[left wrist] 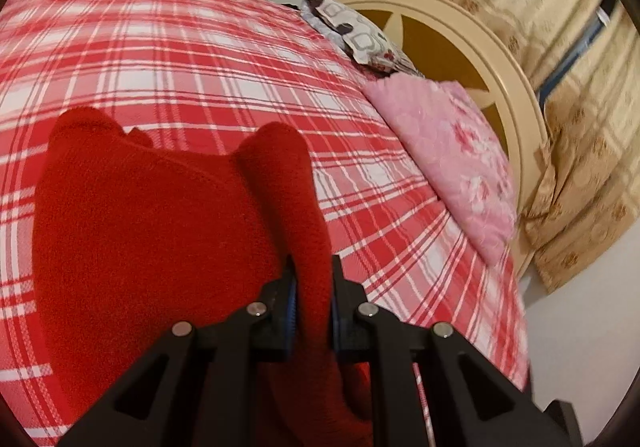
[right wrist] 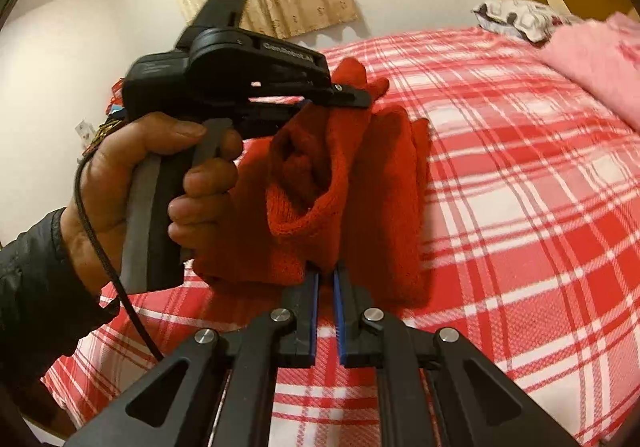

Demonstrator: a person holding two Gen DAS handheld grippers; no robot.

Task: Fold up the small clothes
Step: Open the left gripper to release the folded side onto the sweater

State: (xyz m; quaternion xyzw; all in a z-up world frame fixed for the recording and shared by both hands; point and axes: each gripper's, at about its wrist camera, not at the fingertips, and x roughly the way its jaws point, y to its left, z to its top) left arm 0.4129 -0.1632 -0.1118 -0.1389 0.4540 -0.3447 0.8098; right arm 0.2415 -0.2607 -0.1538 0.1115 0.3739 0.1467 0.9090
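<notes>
A small red knitted garment (left wrist: 152, 215) lies partly on the red-and-white plaid bed cover (left wrist: 200, 59). My left gripper (left wrist: 313, 267) is shut on a raised fold of it. In the right wrist view the garment (right wrist: 384, 175) hangs bunched between both tools above the cover (right wrist: 520, 175). My right gripper (right wrist: 327, 271) is shut on its lower edge. The left gripper (right wrist: 340, 97), held in a hand, pinches the upper part.
A pink floral pillow (left wrist: 452, 159) and a grey patterned pillow (left wrist: 352, 31) lie at the head of the bed, against a cream and brown headboard (left wrist: 480, 59). Beige curtains (left wrist: 560, 47) hang behind. The bed edge runs along the right in the left wrist view.
</notes>
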